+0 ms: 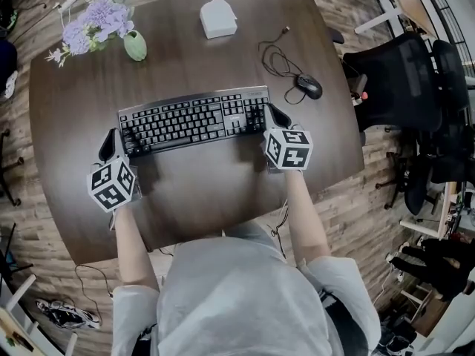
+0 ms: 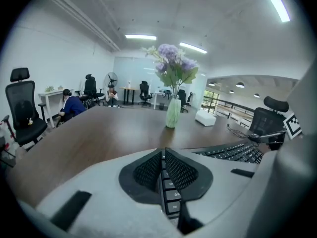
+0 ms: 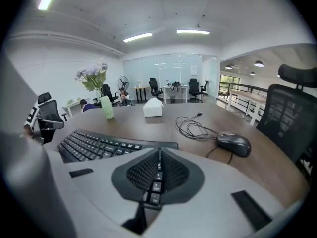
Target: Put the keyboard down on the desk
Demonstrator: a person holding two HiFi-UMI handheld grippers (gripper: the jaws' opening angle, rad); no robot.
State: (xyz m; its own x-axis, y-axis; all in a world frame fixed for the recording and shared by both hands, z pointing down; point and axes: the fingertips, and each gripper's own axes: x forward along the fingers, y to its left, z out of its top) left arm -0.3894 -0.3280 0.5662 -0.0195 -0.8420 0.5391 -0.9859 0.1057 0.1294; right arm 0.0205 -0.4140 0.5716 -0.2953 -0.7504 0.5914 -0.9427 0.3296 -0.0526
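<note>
Head view, keyboard (image 1: 194,121): black, full-size, keys up, at mid-bench; long axis left to right, right end slanted slightly toward the far side.
Height over bench (image 1: 223,191): hard to judge — dark shadow along the near edge hints at a small lift, but no clear gap seen.
Left gripper (image 1: 119,141): at the keyboard's left end; jaws clamped on that short edge, a column of keys pinched between the pads (image 2: 181,171) in the left gripper view.
Right gripper (image 1: 273,117): at the right end, mirroring the left; jaws closed tight on the number-pad edge, keys showing between the pads in the right gripper view.
Relation for the coming move: keyboard spanning straight between both jaws, each hand equally near its own end; probably calls for lowering both ends level and together, then letting go.
Room beneath: bare dark wood under and just in front of the keyboard, nothing in the way down.
Far side: vase (image 1: 135,45) with flowers (image 1: 96,17) at far left, white box (image 1: 218,18) at far middle — both well apart from the keyboard.
Right side: mouse (image 1: 309,86) and looped cable (image 1: 276,59) beyond the right end; nearest things, worth keeping clear of.
Edges: near bench edge behind the hands, by the person's body; office chairs (image 1: 401,73) off the right edge.
Risk: one end landing first and twisting in the other grip.
</note>
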